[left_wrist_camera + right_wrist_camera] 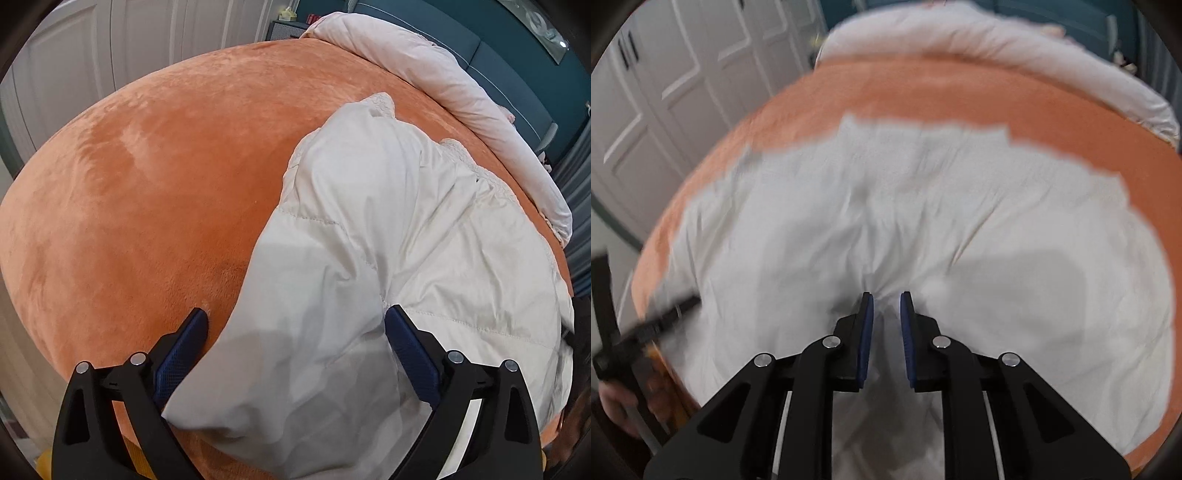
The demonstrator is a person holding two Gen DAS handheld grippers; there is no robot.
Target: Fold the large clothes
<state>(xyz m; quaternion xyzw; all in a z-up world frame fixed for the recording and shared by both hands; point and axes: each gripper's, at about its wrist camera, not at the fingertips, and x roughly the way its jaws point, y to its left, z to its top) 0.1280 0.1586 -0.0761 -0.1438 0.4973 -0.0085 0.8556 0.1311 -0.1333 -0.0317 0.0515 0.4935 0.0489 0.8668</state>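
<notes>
A large white quilted jacket point(388, 236) lies on the orange bed cover point(147, 192), on its right half in the left wrist view. My left gripper point(295, 321) is open, its blue pads on either side of a sleeve-like fold of the jacket that runs between them. In the right wrist view the jacket point(923, 206) spreads wide across the bed point(960, 96). My right gripper point(886, 299) is nearly shut, pinching a bunched fold of the jacket that puckers at the tips. The left gripper shows blurred at the left edge of that view point(665, 317).
A rolled pale pink duvet point(424, 70) lies along the far side of the bed. White wardrobe doors point(672, 85) stand to the left. A teal headboard point(498, 44) is behind. The bed's left half is bare orange cover.
</notes>
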